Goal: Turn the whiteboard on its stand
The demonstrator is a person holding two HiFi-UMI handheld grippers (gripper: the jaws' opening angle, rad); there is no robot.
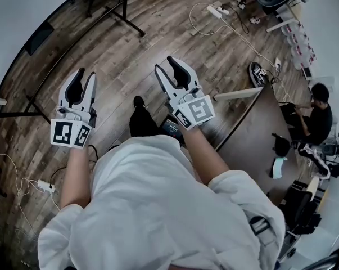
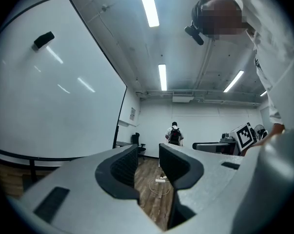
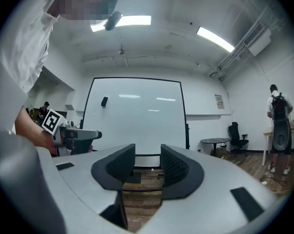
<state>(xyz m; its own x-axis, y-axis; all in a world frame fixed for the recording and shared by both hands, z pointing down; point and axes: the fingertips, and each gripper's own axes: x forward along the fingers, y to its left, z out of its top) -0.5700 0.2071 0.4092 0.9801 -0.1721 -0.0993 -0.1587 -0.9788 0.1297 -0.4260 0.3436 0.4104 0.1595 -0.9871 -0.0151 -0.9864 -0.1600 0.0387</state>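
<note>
Two jaws of my left gripper (image 1: 86, 73) apart, nothing between, my right gripper (image 1: 165, 64) also apart and empty, whiteboard (image 3: 134, 113) ahead.

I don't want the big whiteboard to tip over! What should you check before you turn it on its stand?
1. Left gripper empty, jaws apart: ok.
2. Right gripper empty, jaws apart: ok.
3. Whiteboard in view ahead of the right gripper: ok.
4. A gripper holding the whiteboard's edge: not ok, both are apart from it.
5. Small black block fixed firmly on the board: cannot tell.
6. Stand free to turn: cannot tell.
</note>
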